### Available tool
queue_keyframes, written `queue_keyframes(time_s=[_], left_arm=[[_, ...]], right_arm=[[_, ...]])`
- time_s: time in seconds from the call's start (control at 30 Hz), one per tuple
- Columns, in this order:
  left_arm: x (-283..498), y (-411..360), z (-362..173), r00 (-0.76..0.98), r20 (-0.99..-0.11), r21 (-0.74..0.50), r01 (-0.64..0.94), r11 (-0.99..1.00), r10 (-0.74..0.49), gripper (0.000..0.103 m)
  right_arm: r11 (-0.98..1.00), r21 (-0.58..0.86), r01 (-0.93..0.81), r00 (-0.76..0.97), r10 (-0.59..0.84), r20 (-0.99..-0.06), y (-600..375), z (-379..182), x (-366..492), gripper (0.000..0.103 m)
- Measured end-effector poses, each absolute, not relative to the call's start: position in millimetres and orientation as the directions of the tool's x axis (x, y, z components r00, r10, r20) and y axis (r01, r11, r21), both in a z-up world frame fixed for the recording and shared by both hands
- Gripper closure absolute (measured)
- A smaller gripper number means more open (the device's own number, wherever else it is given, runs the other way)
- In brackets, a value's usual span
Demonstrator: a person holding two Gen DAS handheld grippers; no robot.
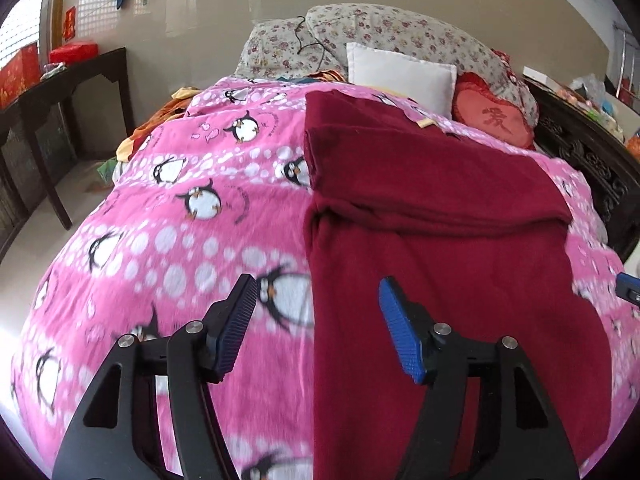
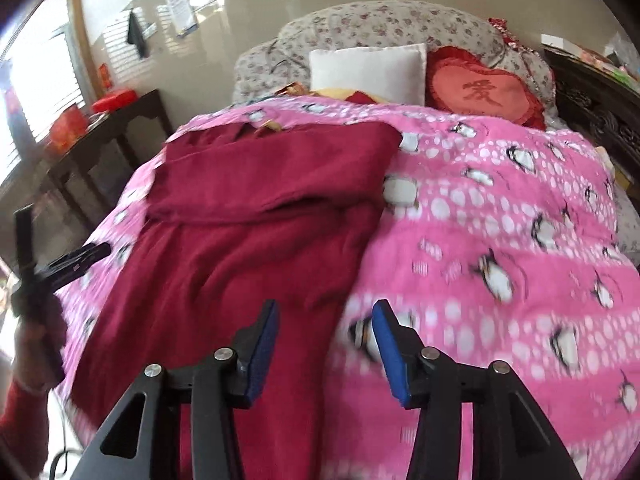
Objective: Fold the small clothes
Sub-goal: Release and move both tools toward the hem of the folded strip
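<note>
A dark red garment (image 1: 440, 240) lies flat on the pink penguin blanket (image 1: 180, 240), with its far part folded over toward me. It also shows in the right wrist view (image 2: 240, 220) on the same blanket (image 2: 500, 220). My left gripper (image 1: 318, 292) is open and empty, held above the garment's left edge. My right gripper (image 2: 324, 312) is open and empty, held above the garment's right edge. The right gripper's blue tip (image 1: 630, 288) shows at the right edge of the left wrist view. The left gripper (image 2: 80, 258) shows at the left of the right wrist view.
At the head of the bed are floral pillows (image 1: 380, 32), a white cushion (image 1: 400, 74) and a red heart cushion (image 1: 492, 116). A dark wooden table (image 1: 60, 92) with red boxes stands left. A carved dark headboard (image 1: 580, 152) runs along the right.
</note>
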State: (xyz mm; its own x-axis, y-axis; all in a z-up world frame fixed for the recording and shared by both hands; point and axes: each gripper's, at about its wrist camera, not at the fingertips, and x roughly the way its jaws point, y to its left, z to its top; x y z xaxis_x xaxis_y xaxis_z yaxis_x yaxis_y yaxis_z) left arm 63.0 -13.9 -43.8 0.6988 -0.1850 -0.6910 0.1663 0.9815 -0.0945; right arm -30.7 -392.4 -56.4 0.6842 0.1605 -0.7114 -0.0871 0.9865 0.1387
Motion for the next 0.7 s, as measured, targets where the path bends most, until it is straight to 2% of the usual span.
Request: queue_keyframes(time_s=[0.17,0.53,0.7], left_arm=[[30.7,-11.9,-46.3,0.669,-0.713,-0.114,0.185,0.976,-0.21,0.039],[-26.5,-1.5,-61.1,0.603,-0.769,-0.128,0.181,0.975,-0.213,0.039],[-48.5,11.9,-68.9,0.553,-0.787,-0.207,0.183,0.961,-0.275,0.039]], right_arm=[[0.974,0.199,-0.105,0.635,0.22,-0.74,-398.0,-72.0,-72.6,0.055],[0.977,0.189,-0.097,0.606,0.209,-0.768,-393.3,-105.4,-108.8,0.055],[0.973,0.201,-0.111,0.593,0.227,-0.772,-390.7,-110.7,-121.3,0.054]])
